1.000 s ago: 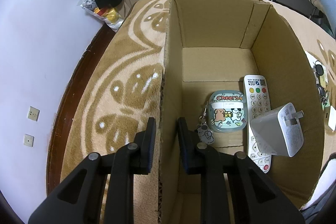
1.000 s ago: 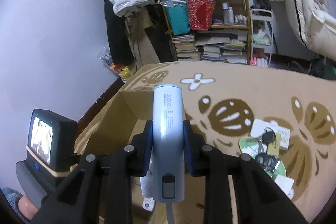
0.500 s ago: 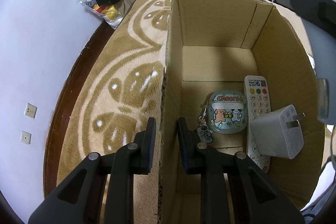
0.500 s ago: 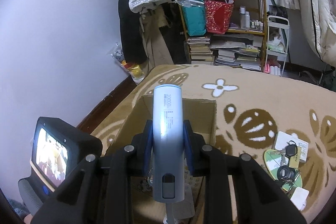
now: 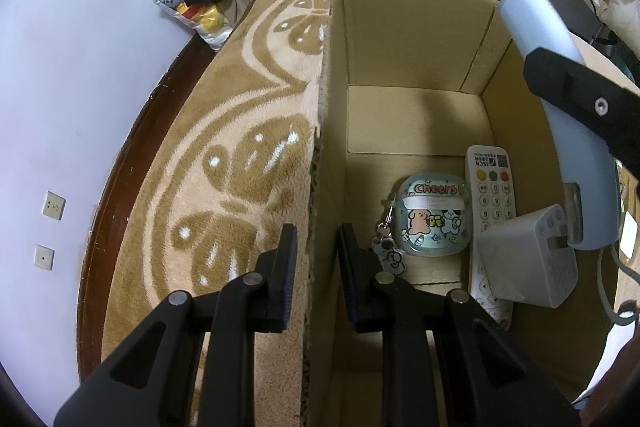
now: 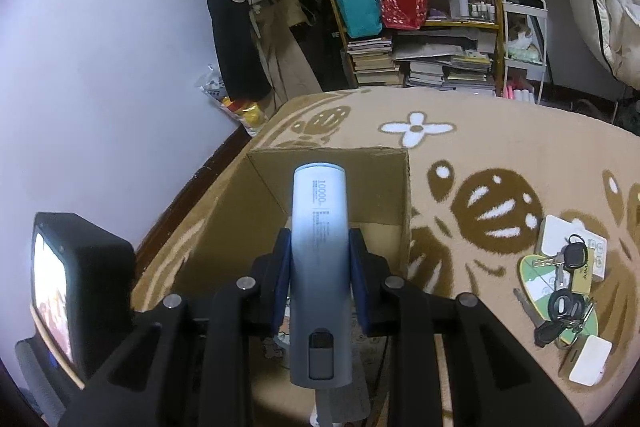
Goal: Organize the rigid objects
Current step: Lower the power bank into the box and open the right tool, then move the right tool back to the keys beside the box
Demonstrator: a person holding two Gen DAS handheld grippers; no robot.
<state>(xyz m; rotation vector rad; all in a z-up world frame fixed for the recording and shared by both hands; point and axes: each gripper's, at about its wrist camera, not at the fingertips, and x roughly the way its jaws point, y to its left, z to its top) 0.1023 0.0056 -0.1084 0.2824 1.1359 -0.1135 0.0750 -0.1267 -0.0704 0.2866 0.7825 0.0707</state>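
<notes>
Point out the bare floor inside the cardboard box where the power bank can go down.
Free: the far floor of the brown cardboard box, beyond the white remote control, and the strip along the wall pinched by the left tongs. Crowded: the near right, with the cartoon earbud case, remote and white charger plug.

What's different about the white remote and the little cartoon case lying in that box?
The remote is long, slim and plain white with coloured buttons; the cartoon case is short, rounded and teal with printed animals. The case carries a clipped charm; the remote has none. A white charger covers part of the remote, while the case lies uncovered. Both lie flat on the box floor.
</notes>
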